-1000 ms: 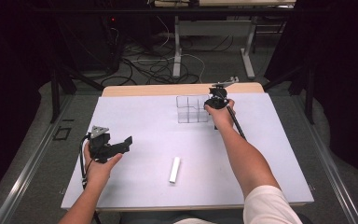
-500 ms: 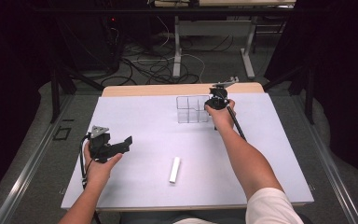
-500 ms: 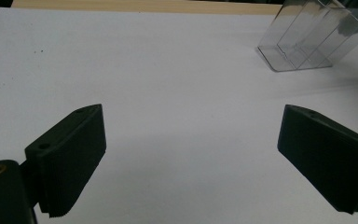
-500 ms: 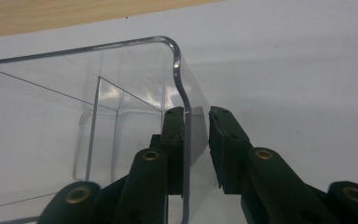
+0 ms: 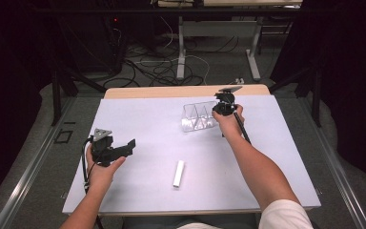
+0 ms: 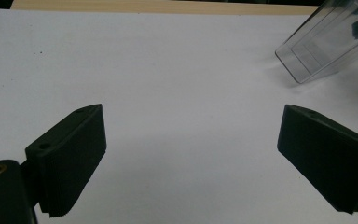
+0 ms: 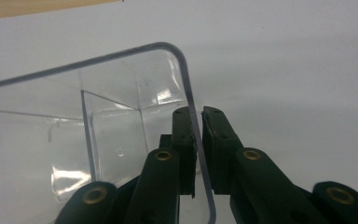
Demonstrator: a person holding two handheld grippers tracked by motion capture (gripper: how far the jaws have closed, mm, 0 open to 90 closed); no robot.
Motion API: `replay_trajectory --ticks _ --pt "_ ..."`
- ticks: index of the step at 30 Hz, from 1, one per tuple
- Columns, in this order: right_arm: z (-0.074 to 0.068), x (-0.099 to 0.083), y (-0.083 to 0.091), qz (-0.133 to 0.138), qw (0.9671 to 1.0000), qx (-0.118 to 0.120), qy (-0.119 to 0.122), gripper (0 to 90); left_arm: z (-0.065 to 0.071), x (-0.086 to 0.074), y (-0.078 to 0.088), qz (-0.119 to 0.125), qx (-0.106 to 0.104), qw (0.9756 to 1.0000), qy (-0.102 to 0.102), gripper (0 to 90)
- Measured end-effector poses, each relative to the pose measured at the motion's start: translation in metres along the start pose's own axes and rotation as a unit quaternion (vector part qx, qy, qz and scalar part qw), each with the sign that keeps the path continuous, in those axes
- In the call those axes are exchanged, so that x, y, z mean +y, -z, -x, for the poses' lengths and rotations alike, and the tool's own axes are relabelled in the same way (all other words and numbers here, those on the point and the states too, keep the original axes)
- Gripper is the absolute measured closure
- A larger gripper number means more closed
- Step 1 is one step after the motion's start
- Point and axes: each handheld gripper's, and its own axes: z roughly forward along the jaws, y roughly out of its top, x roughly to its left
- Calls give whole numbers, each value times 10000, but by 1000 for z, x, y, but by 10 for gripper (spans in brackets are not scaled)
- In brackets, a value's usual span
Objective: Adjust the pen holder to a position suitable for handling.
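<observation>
Right gripper [image 7: 198, 140]: jaws just closed onto the clear divided organiser's [image 5: 198, 117] far-right wall; keep your lift level. Left gripper [image 6: 191, 158]: jaws apart, idle near left.

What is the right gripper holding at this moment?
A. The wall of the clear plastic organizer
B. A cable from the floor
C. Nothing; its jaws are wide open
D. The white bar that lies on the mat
A: in the right gripper view the right gripper has its jaws closed on the thin wall of the clear plastic organizer, one jaw on each side of it.
</observation>
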Motion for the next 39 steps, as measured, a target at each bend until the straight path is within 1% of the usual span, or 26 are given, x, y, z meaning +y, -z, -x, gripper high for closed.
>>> replay_trajectory --ticks 1,3,9,12,16,21,23,25,26,27,28,30,31,32,33,34,35,38,39 --pt "1 0 2 12 10000 -28 -33 856 0 0 0 10 -3 10000 -2 80" --pt "3 -1 7 18 10000 -8 -78 862 0 0 0 7 2 10000 5 81" --pt "11 -10 26 21 9999 94 -94 865 1 0 0 -6 2 10000 -10 82" --pt "16 -18 35 -44 9997 199 -135 865 2 0 0 0 -4 10000 -12 83" --pt "22 -29 44 -101 9996 240 -131 864 3 -1 0 -8 -6 10000 -36 83" --pt "27 -41 53 -237 9990 370 -129 865 3 -1 0 -22 10 10000 -38 84" --pt "28 -45 55 -260 9987 419 -137 865 3 -1 0 -23 15 10000 -36 85" --pt "28 -48 57 -376 9984 411 -128 865 3 -1 0 -31 18 10000 -36 86" --pt "28 -50 57 -373 9982 438 -150 865 4 -1 0 -38 20 10000 -38 86" --pt "28 -52 57 -407 9982 437 -98 865 4 -1 0 -39 24 10000 -39 86" --pt "27 -53 57 -437 9980 444 -120 865 4 -1 0 -40 23 10000 -37 86" --pt "26 -56 58 -496 9977 465 -69 865 4 -1 0 -41 28 10000 -34 86" --pt "24 -57 58 -551 9974 458 -110 865 4 -1 0 -42 31 10000 -35 86" --pt "24 -58 57 -558 9972 484 -67 864 4 -1 0 -45 32 10000 -36 86" --pt "22 -58 56 -572 9972 480 -86 862 4 -1 0 -44 33 10000 -37 86" --pt "21 -58 55 -610 9973 390 -94 858 4 -1 0 -42 31 10000 -39 87" --pt "21 -59 54 -640 9972 385 -81 854 4 -1 0 -39 31 10000 -40 87" --pt "17 -60 49 -743 9963 401 -167 832 4 -1 1 -20 22 10000 -41 87" --pt "16 -60 48 -715 9963 428 -188 818 4 -1 1 -21 24 10000 -45 87"
